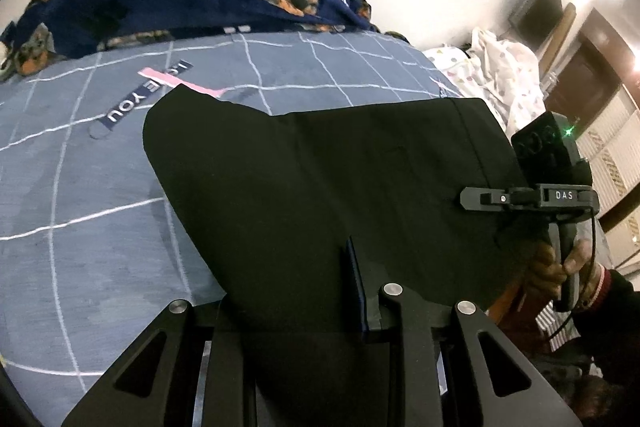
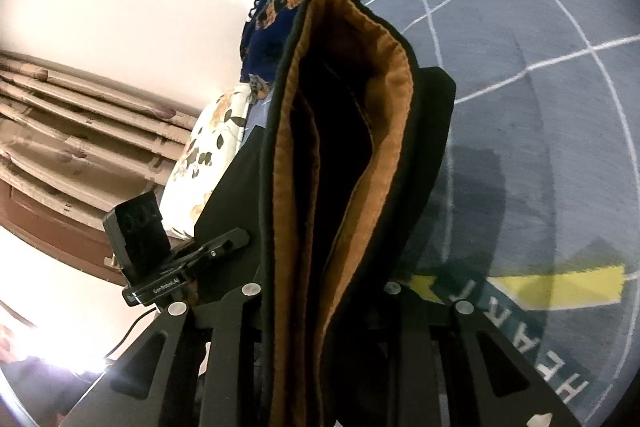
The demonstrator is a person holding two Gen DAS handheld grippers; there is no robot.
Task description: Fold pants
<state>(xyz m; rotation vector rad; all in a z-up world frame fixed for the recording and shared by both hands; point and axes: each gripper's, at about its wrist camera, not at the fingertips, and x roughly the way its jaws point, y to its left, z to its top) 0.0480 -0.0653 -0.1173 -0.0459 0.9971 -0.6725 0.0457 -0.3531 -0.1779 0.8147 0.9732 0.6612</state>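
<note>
Left wrist view: "DAS" marks the right hand-held gripper [image 1: 472, 197]; both clamp the black pants [image 1: 320, 187].

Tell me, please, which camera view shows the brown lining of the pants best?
The right wrist view: the pants hang up in front of the lens with the waist gaping, so the brown lining shows on both sides. The left wrist view shows only the black outer cloth of the pants over the blue bedsheet, no lining.
</note>
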